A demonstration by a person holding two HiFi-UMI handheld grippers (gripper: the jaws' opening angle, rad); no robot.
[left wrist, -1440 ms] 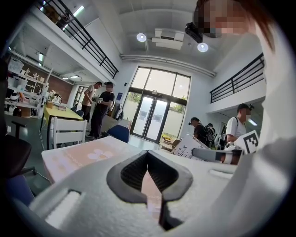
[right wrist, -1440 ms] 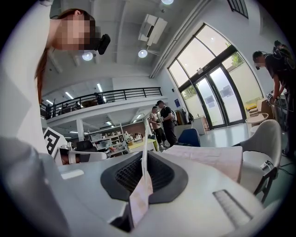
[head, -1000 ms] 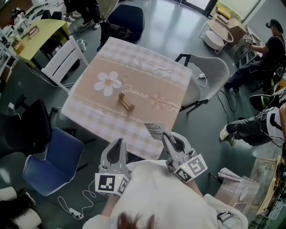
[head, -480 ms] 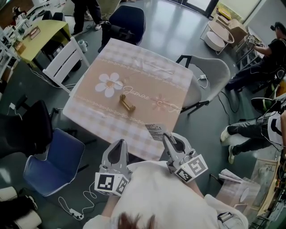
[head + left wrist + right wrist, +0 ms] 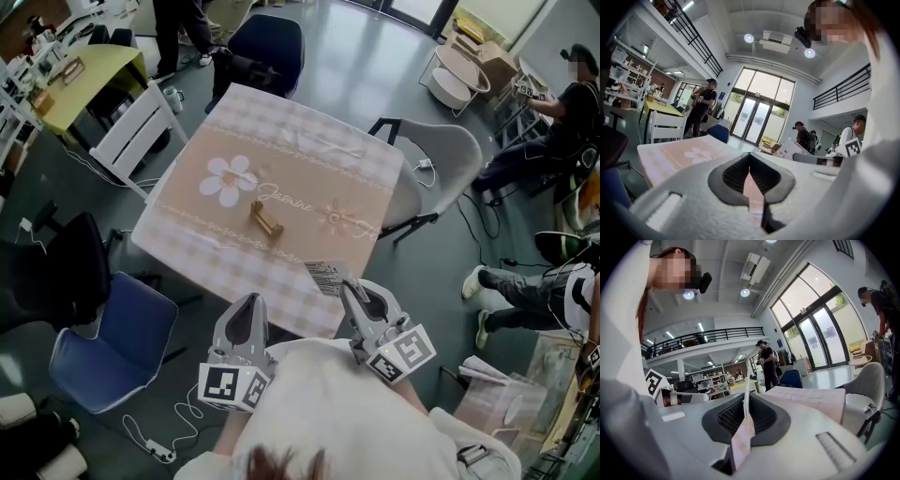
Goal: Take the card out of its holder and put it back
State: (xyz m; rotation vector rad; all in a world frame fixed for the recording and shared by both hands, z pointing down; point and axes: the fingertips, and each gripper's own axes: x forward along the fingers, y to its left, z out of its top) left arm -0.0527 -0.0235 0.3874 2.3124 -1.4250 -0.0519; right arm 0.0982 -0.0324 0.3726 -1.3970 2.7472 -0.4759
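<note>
A small brass card holder (image 5: 265, 218) lies empty near the middle of the table's pink checked cloth (image 5: 309, 169). The white printed card (image 5: 325, 276) is over the table's near edge, pinched by one edge in my right gripper (image 5: 349, 286), which is shut on it. In the right gripper view the card (image 5: 745, 427) stands on edge between the dark pads (image 5: 726, 418). My left gripper (image 5: 247, 302) hovers beside it at the near edge, shut with nothing in it; its pads (image 5: 736, 173) meet at the tips in the left gripper view.
Chairs ring the table: a blue one (image 5: 112, 337) at near left, a white one (image 5: 136, 122) at left, a grey one (image 5: 441, 159) at right and a dark one (image 5: 267, 42) beyond. People sit at the right. Cables trail on the floor.
Both grippers and the card stay where they were. Only the people in the background have shifted.
</note>
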